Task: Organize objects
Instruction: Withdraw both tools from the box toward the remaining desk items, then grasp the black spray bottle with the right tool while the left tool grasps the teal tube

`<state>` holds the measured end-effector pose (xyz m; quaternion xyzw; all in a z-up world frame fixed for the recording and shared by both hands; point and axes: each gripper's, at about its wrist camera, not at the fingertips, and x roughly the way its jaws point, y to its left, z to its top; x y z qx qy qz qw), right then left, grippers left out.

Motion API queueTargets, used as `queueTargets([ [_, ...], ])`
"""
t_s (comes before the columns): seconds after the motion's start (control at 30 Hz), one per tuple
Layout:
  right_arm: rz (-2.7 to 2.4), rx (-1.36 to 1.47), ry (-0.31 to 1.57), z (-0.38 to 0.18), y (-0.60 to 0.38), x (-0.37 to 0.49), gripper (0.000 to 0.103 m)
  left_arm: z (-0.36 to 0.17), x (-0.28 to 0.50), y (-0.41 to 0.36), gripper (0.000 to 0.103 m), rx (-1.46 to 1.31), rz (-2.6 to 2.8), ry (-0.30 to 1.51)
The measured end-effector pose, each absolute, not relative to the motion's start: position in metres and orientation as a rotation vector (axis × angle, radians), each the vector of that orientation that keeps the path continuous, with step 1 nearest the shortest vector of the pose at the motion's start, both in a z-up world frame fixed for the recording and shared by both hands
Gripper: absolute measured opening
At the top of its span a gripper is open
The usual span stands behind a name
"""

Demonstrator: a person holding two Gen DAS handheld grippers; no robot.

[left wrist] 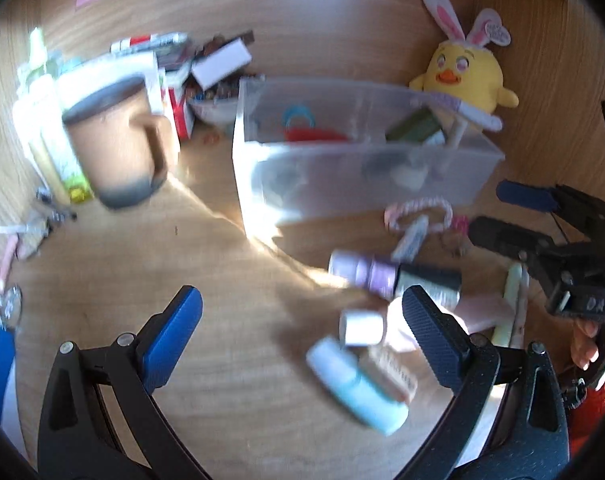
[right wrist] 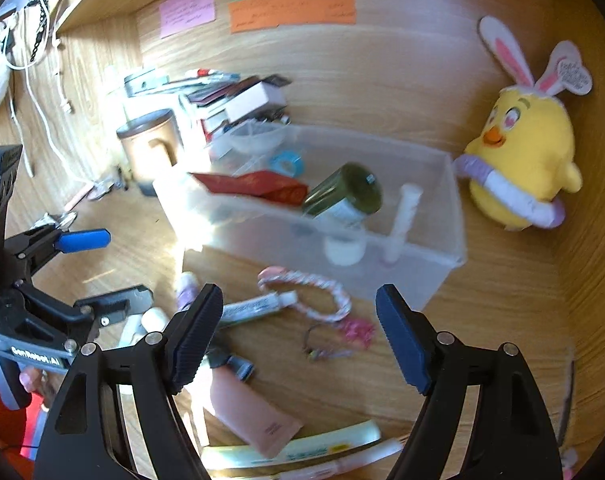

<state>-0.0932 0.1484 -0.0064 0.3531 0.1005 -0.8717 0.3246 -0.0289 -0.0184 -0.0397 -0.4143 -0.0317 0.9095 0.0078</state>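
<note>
On the wooden desk, the translucent bin (right wrist: 430, 280) sits against the back corner and is partly filled: a green jar (right wrist: 346, 194), a red box (right wrist: 258, 188), a blue tape roll (right wrist: 287, 162) and a white tube (right wrist: 402, 220) are inside.

Judged from this, you are roughly midway. Left outside, just in front of the bin: a pink-and-white braided loop (right wrist: 322, 292), a white tube lying flat (right wrist: 254, 306), a pink trinket on a ring (right wrist: 356, 330), a peach tube (right wrist: 258, 416), and pale long packets (right wrist: 302, 446) at the near edge.

Your left gripper (left wrist: 298, 320) is released, jaws wide, nothing between the pads; it hangs over bare wood beside a purple bottle (left wrist: 366, 270), a light blue bottle (left wrist: 354, 384) and a small white cap (left wrist: 360, 326). Your right gripper (right wrist: 298, 320) is likewise spread and grasps nothing, with the trinket below the gap.

View differences: the left wrist shows the blue bottle and a brown mug (left wrist: 118, 144) close up; the right wrist shows the bin's contents clearly, the plush chick (right wrist: 522, 156) whole, and the near packets. Both views are blurred.
</note>
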Motion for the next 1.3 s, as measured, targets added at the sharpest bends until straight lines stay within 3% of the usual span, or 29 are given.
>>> queueTargets([
  [0.53,-2.166,0.969,0.323,-0.030,0.114,-0.073,0.074,-0.063,0.014,-0.019,0.101,-1.370,2.708,-0.061],
  [0.8,-2.093,1.014,0.360,-0.041,0.098,-0.074,0.043,-0.075,0.012,-0.005,0.101,-1.381,2.680,0.066],
  [1.03,-2.064,1.030,0.352,-0.044,0.092,-0.077,0.023,-0.075,-0.003,-0.001,0.102,-1.379,2.672,0.083],
  [1.2,-2.093,1.013,0.314,-0.037,0.105,-0.077,0.023,-0.075,-0.009,0.002,0.101,-1.372,2.681,0.088],
  [1.27,-2.104,1.012,0.296,-0.035,0.111,-0.078,0.023,-0.074,-0.010,0.004,0.094,-1.351,2.690,0.084],
  [1.3,-2.112,1.011,0.283,-0.033,0.114,-0.078,0.023,-0.073,-0.010,0.004,0.085,-1.341,2.691,0.085],
])
